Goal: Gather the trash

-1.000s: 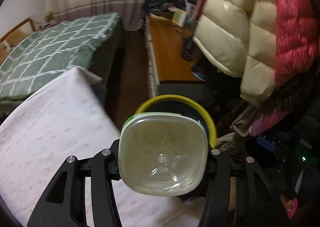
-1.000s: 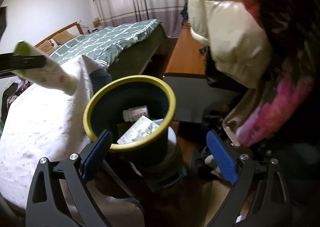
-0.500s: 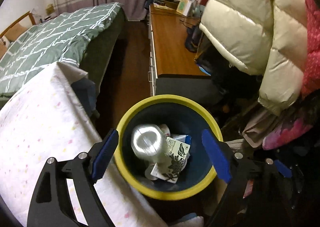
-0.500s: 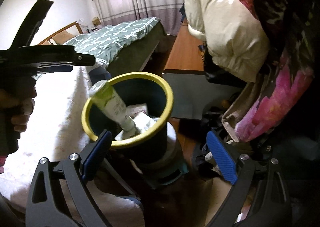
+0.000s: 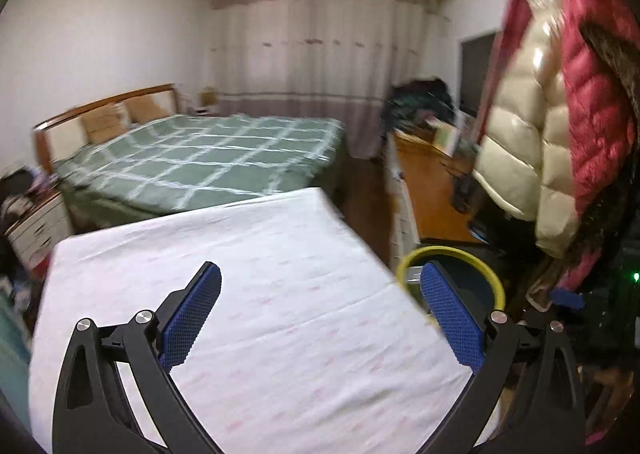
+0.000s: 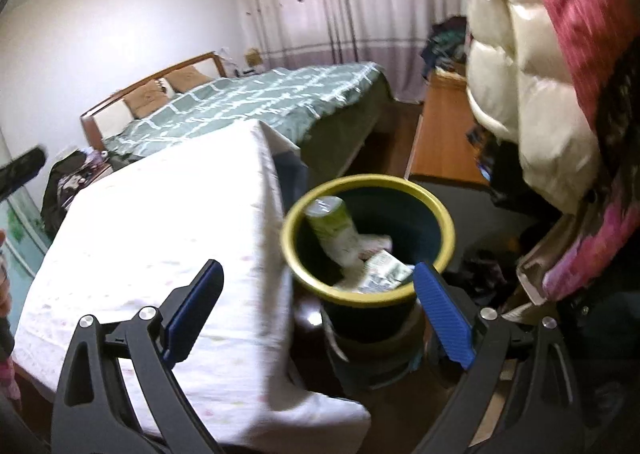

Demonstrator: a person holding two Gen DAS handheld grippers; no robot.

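A dark bin with a yellow rim [image 6: 436, 214] stands on the floor beside the white-clothed table [image 6: 160, 222]. Inside it leans a pale green plastic bottle [image 6: 334, 228] on paper wrappers [image 6: 384, 272]. My right gripper [image 6: 318, 312] is open and empty, just in front of the bin. My left gripper [image 5: 320, 318] is open and empty above the table [image 5: 280, 286]; the bin's rim [image 5: 452, 252] shows behind its right finger. A bit of the left gripper shows at the far left of the right wrist view [image 6: 20, 170].
A bed with a green checked cover [image 5: 200, 162] lies beyond the table. A wooden desk [image 5: 432, 198] runs along the right. Puffy cream and red coats [image 6: 540, 94] hang close above the bin. Dark clutter [image 6: 488, 270] lies on the floor right of it.
My left gripper opened and dropped the green bottle into the bin, then swung up and left over the table. My right gripper shifted slightly left and stayed open.
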